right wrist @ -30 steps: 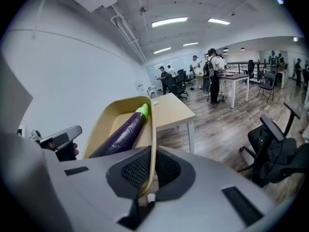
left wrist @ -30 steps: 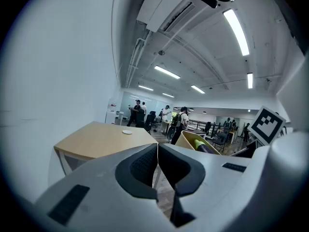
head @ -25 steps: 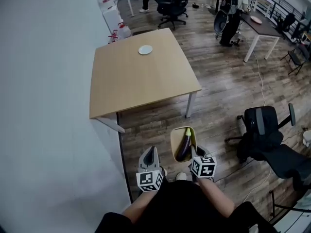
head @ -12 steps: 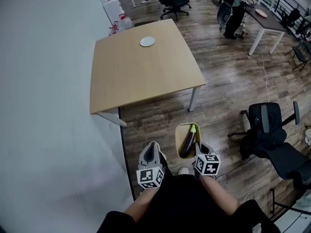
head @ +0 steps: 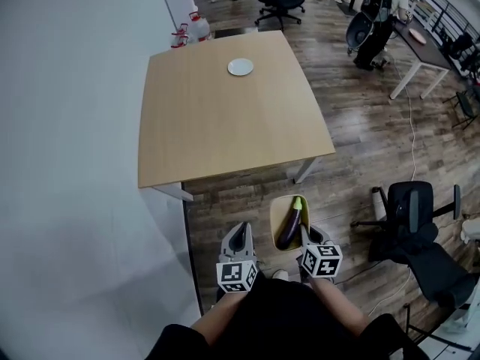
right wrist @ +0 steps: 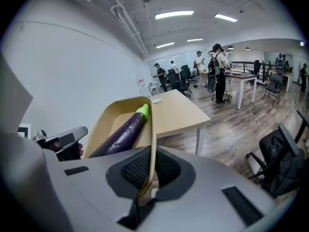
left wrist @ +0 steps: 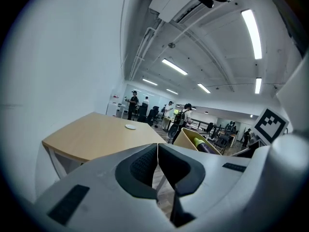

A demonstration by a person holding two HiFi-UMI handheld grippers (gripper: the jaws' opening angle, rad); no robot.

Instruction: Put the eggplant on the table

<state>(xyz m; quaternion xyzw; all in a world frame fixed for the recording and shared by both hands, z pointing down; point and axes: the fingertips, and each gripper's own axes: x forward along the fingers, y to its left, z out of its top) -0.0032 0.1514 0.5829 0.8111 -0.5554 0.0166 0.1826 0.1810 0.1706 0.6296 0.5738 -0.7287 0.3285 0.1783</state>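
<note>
Open-plan office. Wood-plank floor (head: 360, 126), plain white wall (head: 67, 163), big light wooden table (head: 225, 126) on white legs, more desks (head: 429, 51) beyond its far right corner. Black swivel office chairs (head: 411, 216) both near and further back. People (right wrist: 217, 66) stand around workstations at the back, strip ceiling lights (right wrist: 174, 14) and exposed pipes (right wrist: 126, 23) overhead

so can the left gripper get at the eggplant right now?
Probably yes. The left gripper is right beside the open-topped tray, with nothing between it and the eggplant. Its jaws are shut and empty, so they'd need opening first.
</note>
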